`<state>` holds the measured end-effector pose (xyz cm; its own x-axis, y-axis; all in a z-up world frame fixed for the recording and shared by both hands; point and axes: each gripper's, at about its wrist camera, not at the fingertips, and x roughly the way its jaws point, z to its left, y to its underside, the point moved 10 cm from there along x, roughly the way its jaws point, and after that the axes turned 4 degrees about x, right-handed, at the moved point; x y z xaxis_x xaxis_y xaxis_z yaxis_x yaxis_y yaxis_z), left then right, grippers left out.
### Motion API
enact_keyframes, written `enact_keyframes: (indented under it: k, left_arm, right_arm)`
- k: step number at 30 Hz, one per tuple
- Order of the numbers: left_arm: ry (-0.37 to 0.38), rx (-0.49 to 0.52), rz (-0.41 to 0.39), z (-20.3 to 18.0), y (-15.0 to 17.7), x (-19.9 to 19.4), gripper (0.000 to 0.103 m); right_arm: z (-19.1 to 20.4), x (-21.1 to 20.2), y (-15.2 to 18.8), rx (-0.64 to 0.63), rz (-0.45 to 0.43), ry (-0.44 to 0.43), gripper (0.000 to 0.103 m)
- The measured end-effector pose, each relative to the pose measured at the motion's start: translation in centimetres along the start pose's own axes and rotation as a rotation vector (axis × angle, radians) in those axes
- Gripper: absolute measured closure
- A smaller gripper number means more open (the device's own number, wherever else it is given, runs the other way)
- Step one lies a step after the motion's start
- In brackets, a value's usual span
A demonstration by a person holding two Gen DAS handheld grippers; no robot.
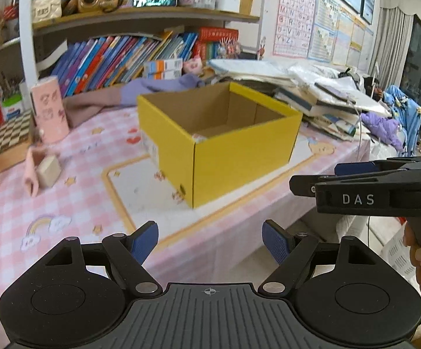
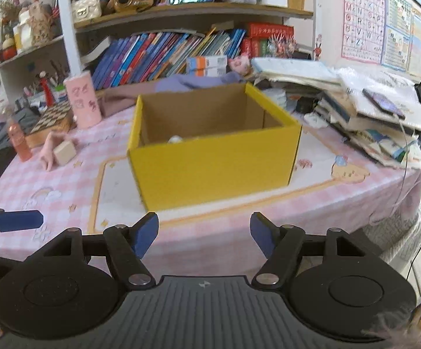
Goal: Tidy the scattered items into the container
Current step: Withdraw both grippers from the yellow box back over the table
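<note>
Yellow box (image 2: 216,157) sitting mid-table on the pink checked cloth (image 2: 65,186), something small and pale barely visible inside. Left gripper (image 1: 210,242) and right gripper (image 2: 204,234) both hovering short of it, jaws wide, nothing held. Wooden block (image 2: 65,152) beside a pink toy (image 2: 49,148) off to the left, well apart from the box.

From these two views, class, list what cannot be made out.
- Box contents: both views, the near walls hide all but a pale scrap.
- Pink item beside the block: left view, blurred.
- Right gripper: left view, cut off by the edge.
</note>
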<state>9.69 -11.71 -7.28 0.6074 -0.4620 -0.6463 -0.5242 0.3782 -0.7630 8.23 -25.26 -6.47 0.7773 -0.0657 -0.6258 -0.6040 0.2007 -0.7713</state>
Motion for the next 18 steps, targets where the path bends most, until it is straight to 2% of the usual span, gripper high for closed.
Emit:
enact_keyframes:
  k: [10,18]
  left_arm:
    - [-0.021,-0.029,0.040,1.3,3.1,-2.1,0.022]
    - [-0.107,-0.090,0.040,4.6,4.6,-4.3,0.022]
  right_arm:
    - [3.4,-0.8,3.2,-0.026,0.066,-0.045,0.034]
    - [7.4,-0.3,3.2,-0.093,0.089,-0.118,0.032]
